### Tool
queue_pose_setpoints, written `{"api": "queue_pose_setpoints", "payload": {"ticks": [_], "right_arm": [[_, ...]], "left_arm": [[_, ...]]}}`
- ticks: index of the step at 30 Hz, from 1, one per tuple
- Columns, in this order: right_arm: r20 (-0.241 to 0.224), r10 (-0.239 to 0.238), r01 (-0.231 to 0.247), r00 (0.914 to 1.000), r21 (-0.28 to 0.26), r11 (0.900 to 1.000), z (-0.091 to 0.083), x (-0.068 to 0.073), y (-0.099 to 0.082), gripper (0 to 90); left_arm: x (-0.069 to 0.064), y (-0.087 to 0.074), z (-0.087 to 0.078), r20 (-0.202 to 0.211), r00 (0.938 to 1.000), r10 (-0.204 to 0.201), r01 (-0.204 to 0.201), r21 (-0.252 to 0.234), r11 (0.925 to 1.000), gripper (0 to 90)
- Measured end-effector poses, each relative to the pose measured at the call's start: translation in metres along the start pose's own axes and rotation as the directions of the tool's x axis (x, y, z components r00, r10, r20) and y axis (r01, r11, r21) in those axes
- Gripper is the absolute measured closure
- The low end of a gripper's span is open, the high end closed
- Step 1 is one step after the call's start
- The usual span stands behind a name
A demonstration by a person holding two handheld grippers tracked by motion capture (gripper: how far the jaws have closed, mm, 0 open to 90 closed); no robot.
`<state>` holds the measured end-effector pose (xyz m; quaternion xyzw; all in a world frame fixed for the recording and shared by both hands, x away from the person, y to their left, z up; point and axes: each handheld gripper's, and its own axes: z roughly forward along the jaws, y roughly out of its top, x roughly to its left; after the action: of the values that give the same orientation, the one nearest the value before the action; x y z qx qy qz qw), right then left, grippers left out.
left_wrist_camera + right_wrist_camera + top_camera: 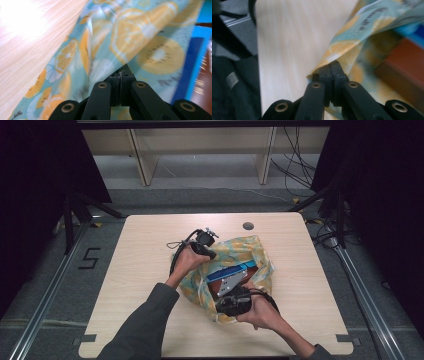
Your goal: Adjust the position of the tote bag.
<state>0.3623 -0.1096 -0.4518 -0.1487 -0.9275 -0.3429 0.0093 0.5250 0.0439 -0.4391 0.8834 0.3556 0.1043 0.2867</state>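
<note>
Nearest the desk's [150, 330] front edge, our right gripper [234, 304] is clenched on the near rim of the fruit-print bag [240, 251], cloth pinched between its pads. The bag sits mid-desk, teal with orange citrus and kiwi slices, mouth pulled open over a blue item [231, 270] and a brown one [250, 276]. Farther back, our left gripper [202, 247] clamps the far-left rim.

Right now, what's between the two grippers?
In the high view, the open mouth of the fruit-print bag spans from left gripper to right gripper. Inside lie a blue item and a brown one. Both grippers pinch the bag's edge.
</note>
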Motion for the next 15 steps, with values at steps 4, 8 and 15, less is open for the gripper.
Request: {"api": "queue_pose_setpoints", "payload": {"ticks": [4, 8, 15], "right_arm": [[-0.018, 0.024, -0.024, 0.9995, 0.013, 0.9996, 0.004, 0.004, -0.006, 89.9], [0.022, 0.048, -0.047, 0.9986, -0.047, 0.9978, -0.015, -0.003, -0.006, 88.5], [0.114, 0.093, -0.072, 0.9891, -0.174, 0.9821, -0.064, -0.016, -0.011, 87.6]], "left_arm": [[-0.001, -0.002, -0.001, 0.009, 1.0000, 0.003, -0.003, -0.012, 0.9999, 86.2], [-0.009, -0.001, -0.014, 0.045, 0.9990, -0.003, 0.007, -0.078, 0.9969, 82.0], [-0.026, -0.003, -0.045, 0.085, 0.9953, 0.047, -0.033, -0.161, 0.9864, 72.1]]}}
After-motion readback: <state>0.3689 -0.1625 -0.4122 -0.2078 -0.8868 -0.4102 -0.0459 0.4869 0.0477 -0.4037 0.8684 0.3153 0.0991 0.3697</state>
